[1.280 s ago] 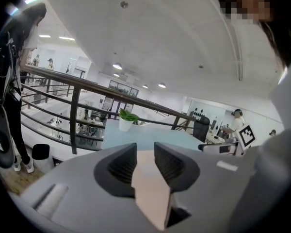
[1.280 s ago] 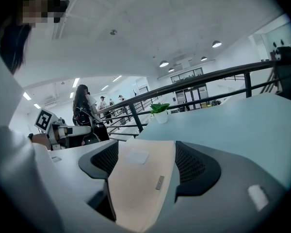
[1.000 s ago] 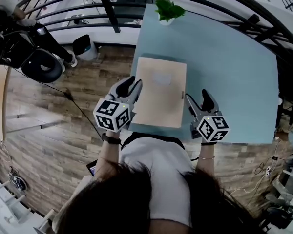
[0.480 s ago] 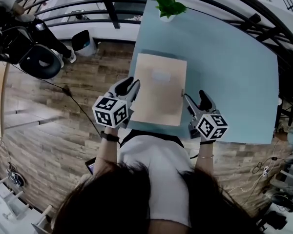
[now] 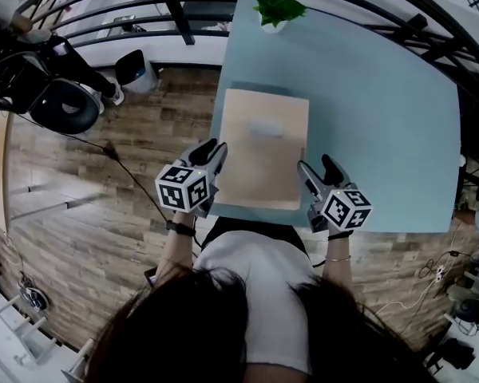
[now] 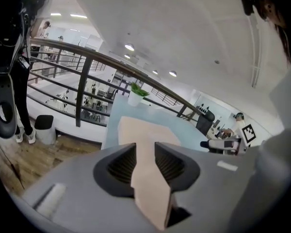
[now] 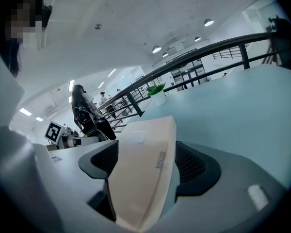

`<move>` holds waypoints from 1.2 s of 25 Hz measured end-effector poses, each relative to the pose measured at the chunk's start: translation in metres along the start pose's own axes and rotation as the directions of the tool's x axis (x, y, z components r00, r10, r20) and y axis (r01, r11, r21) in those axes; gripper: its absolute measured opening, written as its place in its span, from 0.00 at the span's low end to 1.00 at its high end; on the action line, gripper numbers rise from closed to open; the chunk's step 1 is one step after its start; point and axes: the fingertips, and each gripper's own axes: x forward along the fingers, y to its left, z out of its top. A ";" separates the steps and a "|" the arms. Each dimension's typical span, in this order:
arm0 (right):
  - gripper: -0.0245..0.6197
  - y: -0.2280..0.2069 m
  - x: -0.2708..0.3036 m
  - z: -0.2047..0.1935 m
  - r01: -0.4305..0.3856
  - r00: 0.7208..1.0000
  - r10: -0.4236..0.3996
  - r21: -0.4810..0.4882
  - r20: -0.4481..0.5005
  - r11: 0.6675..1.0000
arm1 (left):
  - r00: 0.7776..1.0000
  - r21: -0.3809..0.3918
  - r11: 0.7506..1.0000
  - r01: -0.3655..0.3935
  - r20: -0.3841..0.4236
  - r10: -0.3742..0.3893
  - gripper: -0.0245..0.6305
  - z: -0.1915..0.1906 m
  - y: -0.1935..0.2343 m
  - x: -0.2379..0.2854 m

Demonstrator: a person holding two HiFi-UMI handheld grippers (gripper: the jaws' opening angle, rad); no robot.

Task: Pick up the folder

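A tan folder point(image 5: 263, 146) is held flat just over the near part of the light blue table point(image 5: 383, 110), a thin shadow showing along its far edge. My left gripper point(image 5: 210, 156) grips its left edge near the front corner; the folder point(image 6: 144, 132) fills the gap between the ribbed pads, and the jaws are opening slightly. My right gripper point(image 5: 314, 167) holds the right edge, where a small metal clasp sits. In the right gripper view the folder point(image 7: 150, 149) lies between the two pads of that gripper point(image 7: 146, 160).
A potted green plant point(image 5: 275, 8) stands at the table's far edge. A dark metal railing point(image 5: 176, 10) runs behind the table. Wooden floor point(image 5: 88, 190) lies to the left, with a black round seat point(image 5: 60, 106) and a small bin point(image 5: 136, 69).
Both grippers have sunk with the folder between them, and the folder now sits lower and closer to the table top. The grips look unchanged.
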 end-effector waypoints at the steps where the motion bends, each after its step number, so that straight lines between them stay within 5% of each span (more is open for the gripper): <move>1: 0.57 -0.002 0.001 -0.002 0.004 1.000 -0.004 0.007 -0.005 1.000 | 1.000 -0.007 1.000 0.003 -0.009 -0.003 0.23 -0.004 0.002 0.001; 17: 0.57 -0.015 0.012 -0.038 0.007 0.999 -0.001 0.141 -0.045 0.990 | 0.994 -0.219 0.972 0.080 -0.059 -0.095 0.29 -0.042 0.018 0.017; 30: 0.57 -0.009 0.017 -0.046 -0.026 0.997 0.038 0.173 -0.064 0.985 | 0.993 -0.287 0.957 0.050 -0.086 -0.077 0.34 -0.055 0.033 0.023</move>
